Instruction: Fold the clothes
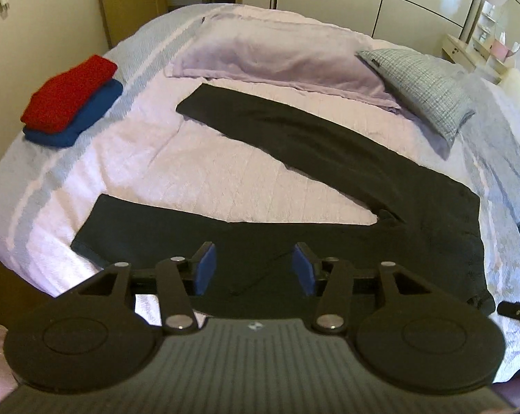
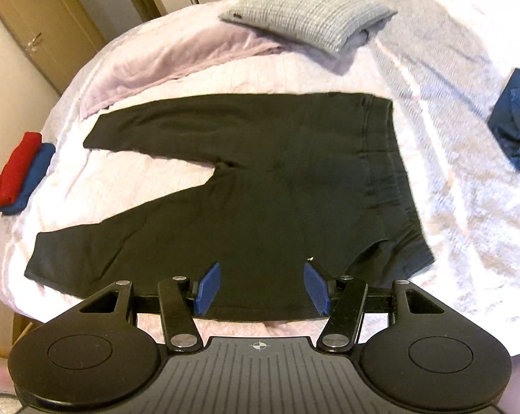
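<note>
Black trousers (image 2: 260,179) lie flat on the bed (image 1: 191,172), legs splayed in a V, waistband to the right. Best next: bring 1 leg over the other, edges matched. Left gripper (image 1: 255,267) hovers over the near leg, right gripper (image 2: 262,288) over the seat; both jaws spread, empty.

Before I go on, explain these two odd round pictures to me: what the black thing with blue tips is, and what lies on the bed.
Each picture comes from a wide-angle camera on a hand-held grasping tool, looking forward along its two blue-padded fingers. One shows the left tool, the other the right tool. Both are open and hold nothing. On the bed black trousers lie spread flat, legs apart. A folded red garment sits on a folded blue one. A grey pillow and a crumpled dark blue garment are also there.
</note>
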Demonstrator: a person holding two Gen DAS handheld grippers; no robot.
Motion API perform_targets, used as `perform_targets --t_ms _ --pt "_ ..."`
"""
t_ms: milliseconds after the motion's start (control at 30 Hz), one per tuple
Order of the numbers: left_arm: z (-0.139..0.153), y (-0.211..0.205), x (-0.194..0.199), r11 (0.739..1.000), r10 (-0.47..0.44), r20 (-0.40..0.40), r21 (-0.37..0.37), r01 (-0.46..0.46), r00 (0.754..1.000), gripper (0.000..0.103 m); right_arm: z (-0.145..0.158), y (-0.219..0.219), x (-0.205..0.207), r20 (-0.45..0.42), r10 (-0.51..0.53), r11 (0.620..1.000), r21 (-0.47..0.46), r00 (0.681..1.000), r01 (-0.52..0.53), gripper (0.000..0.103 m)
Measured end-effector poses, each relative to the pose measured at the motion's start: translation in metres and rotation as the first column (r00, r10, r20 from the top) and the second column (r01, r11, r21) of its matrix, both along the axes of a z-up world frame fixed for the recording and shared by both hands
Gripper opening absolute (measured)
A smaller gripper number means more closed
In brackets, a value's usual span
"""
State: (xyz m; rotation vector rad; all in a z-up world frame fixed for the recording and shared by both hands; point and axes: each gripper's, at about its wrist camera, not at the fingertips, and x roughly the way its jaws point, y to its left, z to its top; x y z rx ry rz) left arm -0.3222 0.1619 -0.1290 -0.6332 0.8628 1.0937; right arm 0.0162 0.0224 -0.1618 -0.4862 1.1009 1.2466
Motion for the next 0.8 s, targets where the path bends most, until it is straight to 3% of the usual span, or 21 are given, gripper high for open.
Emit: perform_targets --t_ms 167,367,800 --pt "0.023 -0.021 0.009 0.999 -0.017 -0.041 0.031 0.018 0.999 0.047 0.005 -0.014 -0.004 -0.011 0.011 1.0 -0.02 1.0 -0.011 0.058" --pt "0.018 -0.039 0.01 0.999 -0.031 -0.086 0.011 0.032 0.996 0.047 0.001 -0.027 -0.006 -0.024 0.027 0.998 -0.057 0.999 -0.028 0.058" --pt "0.005 -0.053 0.0 0.999 -0.018 -0.108 -0.035 0.015 0.994 0.049 -0.007 -0.031 -0.013 -0.02 0.033 0.995 -0.099 0.999 -0.035 0.058"
